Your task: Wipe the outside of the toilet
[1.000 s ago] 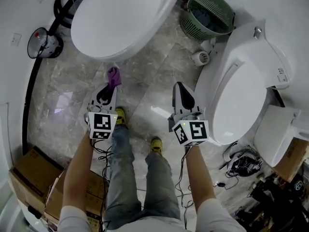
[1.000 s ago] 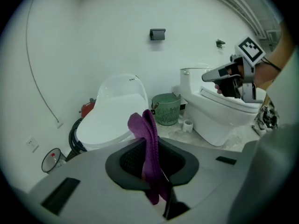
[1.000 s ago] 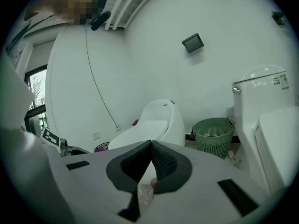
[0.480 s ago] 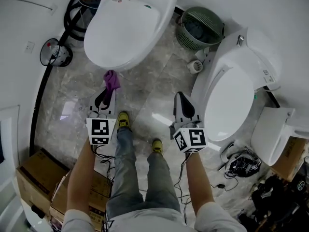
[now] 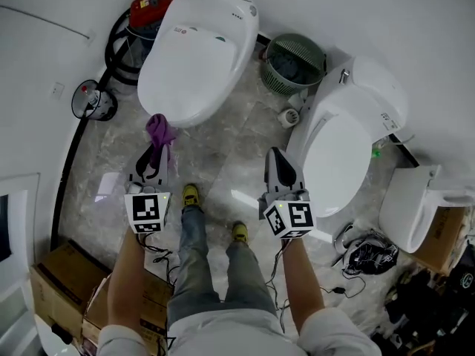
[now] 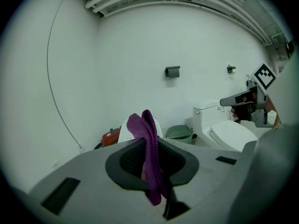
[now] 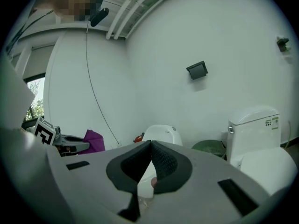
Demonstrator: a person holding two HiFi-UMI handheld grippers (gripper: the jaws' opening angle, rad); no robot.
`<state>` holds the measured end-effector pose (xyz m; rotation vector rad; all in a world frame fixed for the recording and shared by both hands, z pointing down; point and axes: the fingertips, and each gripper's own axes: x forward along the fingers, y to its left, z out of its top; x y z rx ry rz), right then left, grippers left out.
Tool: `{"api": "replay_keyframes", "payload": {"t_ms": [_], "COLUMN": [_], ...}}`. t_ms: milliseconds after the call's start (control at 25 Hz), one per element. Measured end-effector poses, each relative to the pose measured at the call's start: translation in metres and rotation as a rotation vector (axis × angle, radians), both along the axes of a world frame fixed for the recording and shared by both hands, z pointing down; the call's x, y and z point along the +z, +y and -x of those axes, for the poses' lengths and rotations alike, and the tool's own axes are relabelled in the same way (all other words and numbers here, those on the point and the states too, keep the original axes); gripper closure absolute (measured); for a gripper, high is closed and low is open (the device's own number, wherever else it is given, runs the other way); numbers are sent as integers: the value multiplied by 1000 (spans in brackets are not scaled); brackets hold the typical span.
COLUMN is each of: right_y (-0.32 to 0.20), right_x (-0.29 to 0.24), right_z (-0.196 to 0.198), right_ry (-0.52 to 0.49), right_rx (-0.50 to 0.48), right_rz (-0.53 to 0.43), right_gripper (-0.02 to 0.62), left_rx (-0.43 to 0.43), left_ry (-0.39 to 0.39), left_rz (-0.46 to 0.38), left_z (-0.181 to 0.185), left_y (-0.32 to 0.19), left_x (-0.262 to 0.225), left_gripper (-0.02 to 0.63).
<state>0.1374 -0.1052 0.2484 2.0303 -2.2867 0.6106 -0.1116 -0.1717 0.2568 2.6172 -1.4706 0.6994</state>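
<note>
Two white toilets stand on the marble floor. The rounded one with a closed lid (image 5: pixel 197 50) is ahead on the left; the one with a tank (image 5: pixel 343 150) is on the right. My left gripper (image 5: pixel 156 153) is shut on a purple cloth (image 5: pixel 159 130), which sticks up just short of the left toilet's front rim. In the left gripper view the cloth (image 6: pixel 148 148) hangs between the jaws and half hides that toilet (image 6: pixel 122 134). My right gripper (image 5: pixel 277 156) is shut with nothing in it, beside the right toilet's bowl. Its jaws meet in the right gripper view (image 7: pixel 150 146).
A green basket (image 5: pixel 293 64) and a paper roll (image 5: pixel 288 117) sit between the toilets. A red canister (image 5: pixel 152 4), black hose (image 5: pixel 119 39) and round device (image 5: pixel 93 102) are at the left wall. Cardboard boxes (image 5: pixel 56 280) lie behind left, cables (image 5: pixel 367 254) behind right.
The head view has tipped up, showing both toilets whole. My left gripper with the cloth has come closer to the left toilet's front rim. The right gripper keeps its place.
</note>
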Motion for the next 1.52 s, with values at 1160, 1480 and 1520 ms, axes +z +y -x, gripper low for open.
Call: {"api": "replay_keyframes", "payload": {"t_ms": [1160,1480,1520], "right_y": [39,48,49], "right_x": [-217,-257,-263], "right_z": [-40,-46,-48], "right_ry": [46,75,80], "right_rx": [103,119,121], "right_rz": [-131,-172,-176], "right_gripper": [588,588,588], "left_rx": [17,7,9], "left_ry": [50,139,142], "left_rz": [-176,-183,-190], "left_z": [5,6,5], "left_y": [9,16,17], "left_x": [-227,-277,-283], "left_gripper": [537,537,537]}}
